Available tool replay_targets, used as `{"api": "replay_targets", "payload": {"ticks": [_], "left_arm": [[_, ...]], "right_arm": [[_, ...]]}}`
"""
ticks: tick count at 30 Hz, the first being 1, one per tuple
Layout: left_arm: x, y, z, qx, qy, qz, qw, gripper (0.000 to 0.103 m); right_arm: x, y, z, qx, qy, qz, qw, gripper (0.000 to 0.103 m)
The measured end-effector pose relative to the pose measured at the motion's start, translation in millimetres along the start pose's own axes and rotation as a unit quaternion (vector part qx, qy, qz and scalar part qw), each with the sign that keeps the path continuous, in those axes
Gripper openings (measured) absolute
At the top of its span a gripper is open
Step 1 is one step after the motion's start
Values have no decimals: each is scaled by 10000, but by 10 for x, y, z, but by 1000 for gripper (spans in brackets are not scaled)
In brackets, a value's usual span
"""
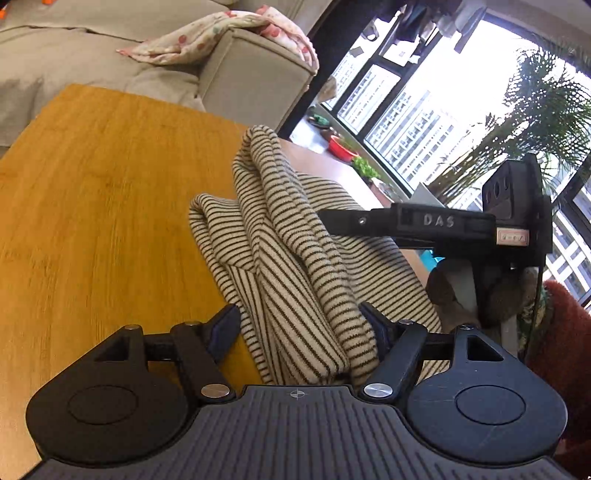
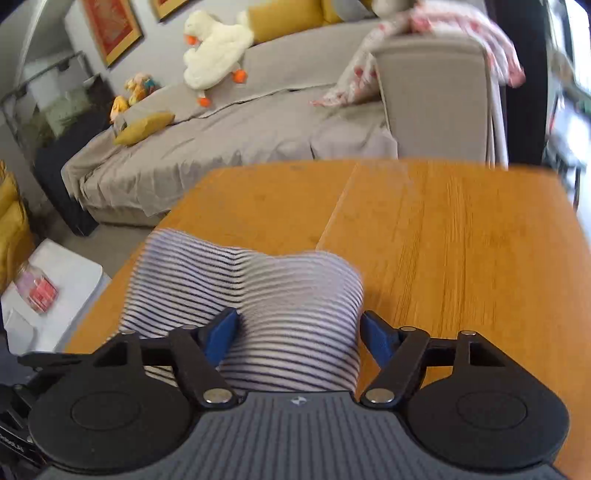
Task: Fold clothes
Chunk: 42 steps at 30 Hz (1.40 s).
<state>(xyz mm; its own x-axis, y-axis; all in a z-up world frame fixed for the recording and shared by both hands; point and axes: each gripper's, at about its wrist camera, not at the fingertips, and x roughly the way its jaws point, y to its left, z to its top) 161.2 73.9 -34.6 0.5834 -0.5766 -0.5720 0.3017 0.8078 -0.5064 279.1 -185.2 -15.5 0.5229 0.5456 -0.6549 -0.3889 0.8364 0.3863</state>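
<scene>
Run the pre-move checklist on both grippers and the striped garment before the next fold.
1. Striped garment on the wooden table: ok.
2. Cloth between left gripper jaws: ok.
3. Left pads pressing cloth: cannot tell.
4. Cloth between right gripper jaws: ok.
5. Right pads pressing cloth: cannot tell, view blurred.
6. Garment lying flat: not ok, bunched in ridges.

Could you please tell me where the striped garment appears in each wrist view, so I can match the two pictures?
Left wrist: striped garment bunched at centre, running up from between the fingers.
Right wrist: lower centre, on the table's near-left part.
Shared landmark: the wooden table; also the floral cloth over the sofa arm.
</scene>
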Motion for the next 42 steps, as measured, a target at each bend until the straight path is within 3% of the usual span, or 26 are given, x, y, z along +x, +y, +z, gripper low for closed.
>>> {"api": "replay_targets", "payload": {"ticks": [5, 7, 10, 12, 14, 15, 16, 18, 23, 31, 35, 38, 40, 42], "left_arm": [[-92, 15, 83, -204, 160, 23, 9997, 77], [-164, -11, 124, -282, 190, -50, 9994, 78], [-191, -62, 163, -357, 296, -208, 9987, 88], [-109, -115, 154, -350, 447, -205, 9982, 87], [-15, -166, 113, -180, 541, -37, 9984, 75], [-1, -170, 98, -103, 506, -3, 9987, 74], [-4, -146, 104, -100, 445, 8, 9990, 70], [-15, -57, 149, -202, 336, 53, 9992, 65], [36, 353, 435, -286, -62, 298, 9991, 65], [207, 911, 940, -451, -464, 460, 9968, 66], [-73, 721, 1032, -42, -507, 766, 9958, 65], [-408, 463, 1170, 449, -1051, 760, 9905, 65], [-464, 349, 1357, 712, -1316, 463, 9877, 67], [-274, 392, 1552, 739, -1335, 422, 9874, 68]], "right_arm": [[-281, 36, -76, 7, -112, -83, 9999, 78], [-477, -18, -188, 206, -146, 53, 9997, 81], [-716, -171, -489, 579, -54, 332, 9978, 85], [-829, -260, -713, 721, 51, 508, 9961, 87], [-850, -239, -885, 656, 113, 567, 9962, 87], [-839, -208, -924, 552, 85, 554, 9969, 86], [-820, -174, -942, 435, 47, 537, 9976, 77], [-757, -99, -872, 223, 26, 599, 9980, 64], [-371, 83, -494, -366, -64, 625, 9974, 64], [416, 206, 167, -527, -296, 571, 9965, 64], [471, 169, 269, -509, -287, 579, 9966, 70], [311, 174, 296, -752, -504, 394, 9951, 72], [217, 220, 352, -976, -757, 264, 9920, 72], [188, 329, 426, -1188, -996, 186, 9877, 69]]}}
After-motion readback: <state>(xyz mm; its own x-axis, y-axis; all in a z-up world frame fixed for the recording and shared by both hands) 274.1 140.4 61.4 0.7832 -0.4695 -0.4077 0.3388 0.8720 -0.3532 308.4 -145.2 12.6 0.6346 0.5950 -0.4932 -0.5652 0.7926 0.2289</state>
